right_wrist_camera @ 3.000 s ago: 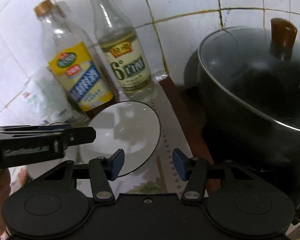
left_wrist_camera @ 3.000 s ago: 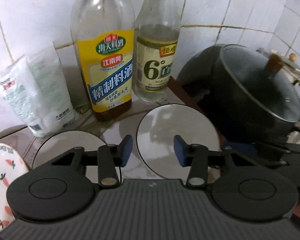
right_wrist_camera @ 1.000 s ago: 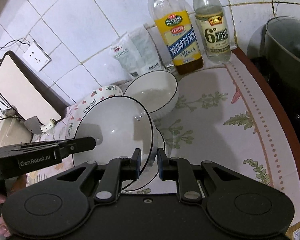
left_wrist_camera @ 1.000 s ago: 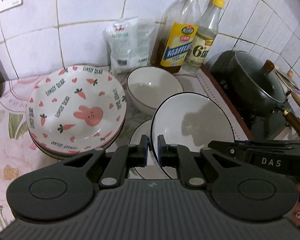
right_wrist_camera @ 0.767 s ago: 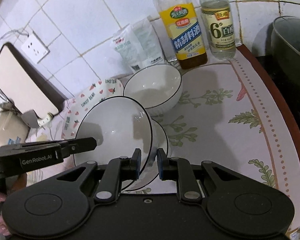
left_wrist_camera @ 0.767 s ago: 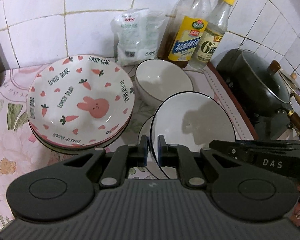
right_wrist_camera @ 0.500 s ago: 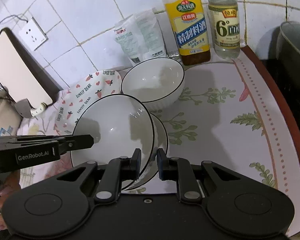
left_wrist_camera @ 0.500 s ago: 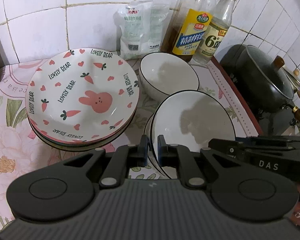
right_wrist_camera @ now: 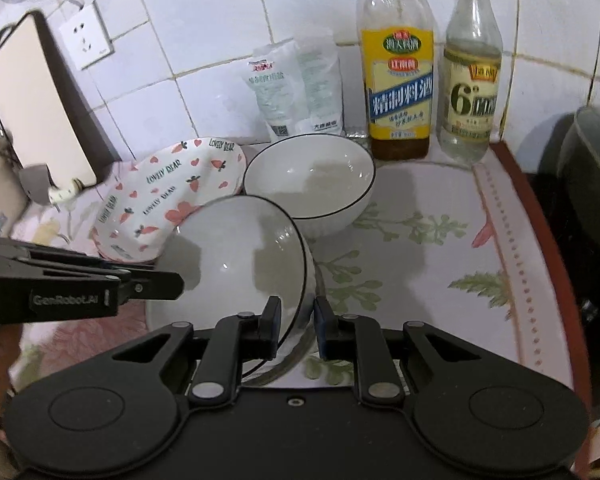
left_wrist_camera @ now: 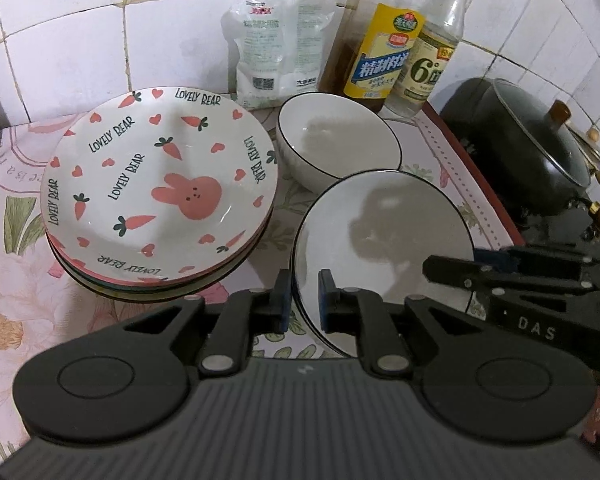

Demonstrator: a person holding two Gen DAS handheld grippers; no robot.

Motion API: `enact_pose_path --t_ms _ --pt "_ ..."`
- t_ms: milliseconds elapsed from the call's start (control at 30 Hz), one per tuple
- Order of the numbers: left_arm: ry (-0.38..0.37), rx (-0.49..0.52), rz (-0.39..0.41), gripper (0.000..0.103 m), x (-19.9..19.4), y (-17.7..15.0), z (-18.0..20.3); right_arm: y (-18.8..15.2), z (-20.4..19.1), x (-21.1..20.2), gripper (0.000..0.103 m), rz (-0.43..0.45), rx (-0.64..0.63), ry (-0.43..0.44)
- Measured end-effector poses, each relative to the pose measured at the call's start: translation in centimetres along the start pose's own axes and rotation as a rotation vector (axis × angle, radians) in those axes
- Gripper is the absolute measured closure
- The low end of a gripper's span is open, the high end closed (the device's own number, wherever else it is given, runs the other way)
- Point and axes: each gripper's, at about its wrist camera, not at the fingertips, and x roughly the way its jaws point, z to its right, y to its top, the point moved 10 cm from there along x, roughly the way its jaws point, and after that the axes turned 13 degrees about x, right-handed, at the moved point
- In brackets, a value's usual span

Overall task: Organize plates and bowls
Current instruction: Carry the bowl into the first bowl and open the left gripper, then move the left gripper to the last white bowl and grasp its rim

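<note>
My left gripper (left_wrist_camera: pixel 303 296) is shut on the near-left rim of a white black-rimmed bowl (left_wrist_camera: pixel 384 240). My right gripper (right_wrist_camera: pixel 296 320) is shut on the right rim of the same bowl (right_wrist_camera: pixel 236 256). The bowl sits nested in another white bowl underneath, whose rim (right_wrist_camera: pixel 304 344) shows below it. A second white bowl (left_wrist_camera: pixel 336 148) stands behind, also in the right wrist view (right_wrist_camera: pixel 312 184). A stack of rabbit-and-carrot plates (left_wrist_camera: pixel 156 196) lies to the left, also in the right wrist view (right_wrist_camera: pixel 156 204).
Two bottles (left_wrist_camera: pixel 384 52) and a salt bag (left_wrist_camera: pixel 276 44) stand against the tiled wall. A black lidded pot (left_wrist_camera: pixel 528 152) sits on the stove to the right. A cutting board (right_wrist_camera: pixel 32 108) leans at the left by a wall socket.
Both grippers, open near the bottles three seconds ago, now grip the bowl. Over the last second they have carried it back toward the bottles and lowered it into the bowl beneath.
</note>
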Motion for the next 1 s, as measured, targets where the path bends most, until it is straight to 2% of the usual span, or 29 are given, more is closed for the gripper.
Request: enact_pose_path --t_ms 167,300,367,533,700,867,1000 --pt "-0.026 0.023 -0.026 0.092 0.2 -0.3 0.2 0.0 0.3 0.2 0.079 -0.001 -0.035 0.005" --pt "-0.035 0.035 -0.014 0.092 -0.5 0.0 0.0 0.6 0.1 -0.6 0.078 -0.008 -0.044 0.041" --pt "-0.041 0.057 -0.011 0.091 -1.1 0.5 0.1 1.2 -0.3 -1.8 0.07 -0.018 -0.041 0.089" --pt "-0.047 0.109 0.016 0.086 -3.0 2.9 0.0 4.6 -1.1 -5.1 0.066 0.022 -0.039 0.183" --pt "-0.02 0.144 0.084 0.078 -4.1 6.2 -0.7 7.8 -0.4 -5.6 0.062 0.087 -0.034 0.153" --pt "-0.024 0.136 0.133 0.075 -2.8 8.8 -1.2 9.7 1.3 -2.6 0.062 0.078 0.044 0.119" --pt "-0.03 0.123 0.128 0.074 0.0 10.0 -1.6 10.6 2.8 -0.1 0.062 0.051 0.109 0.111"
